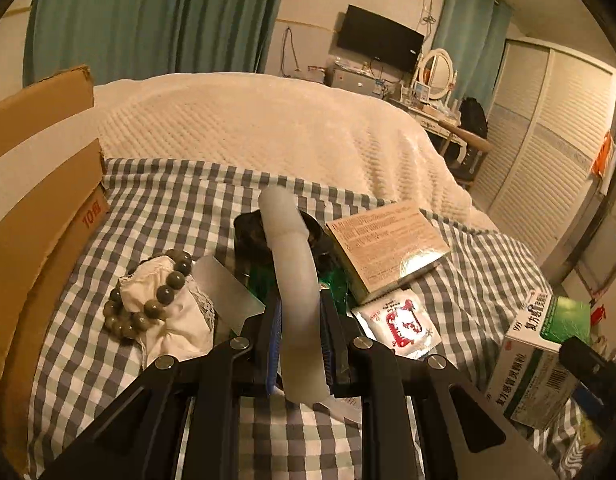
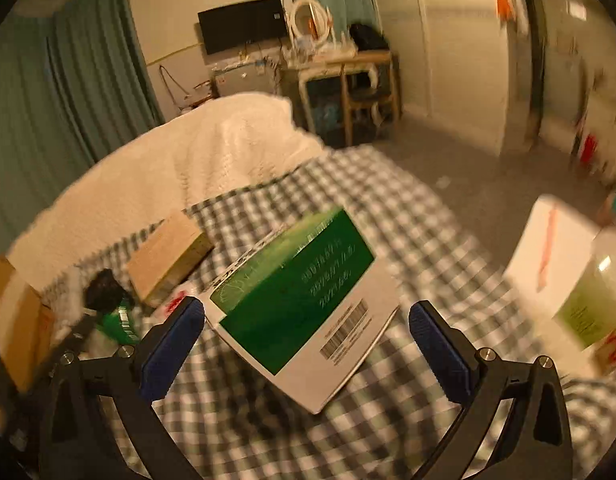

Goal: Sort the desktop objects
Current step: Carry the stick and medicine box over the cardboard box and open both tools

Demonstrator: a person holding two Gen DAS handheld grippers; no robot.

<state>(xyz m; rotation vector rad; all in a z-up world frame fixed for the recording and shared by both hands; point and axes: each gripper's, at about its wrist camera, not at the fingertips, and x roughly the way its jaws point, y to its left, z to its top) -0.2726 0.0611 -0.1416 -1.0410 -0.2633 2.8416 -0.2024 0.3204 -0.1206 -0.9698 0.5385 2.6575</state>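
Checked cloth (image 1: pixel 180 208): grey-and-white gingham. Blanket (image 1: pixel 268 128): cream, waffle-textured. Bead bracelet (image 1: pixel 156 300): olive-grey. Medicine box (image 2: pixel 304 300): green and white, black barcode. Flat box (image 1: pixel 388 248): tan. Curtains (image 1: pixel 148 16): teal. Cardboard box (image 1: pixel 40 208): brown.

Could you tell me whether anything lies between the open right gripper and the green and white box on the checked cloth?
Nothing visible does. The right gripper is open, and the green and white box lies straight ahead between its blue pads, with only bare checked cloth around it.
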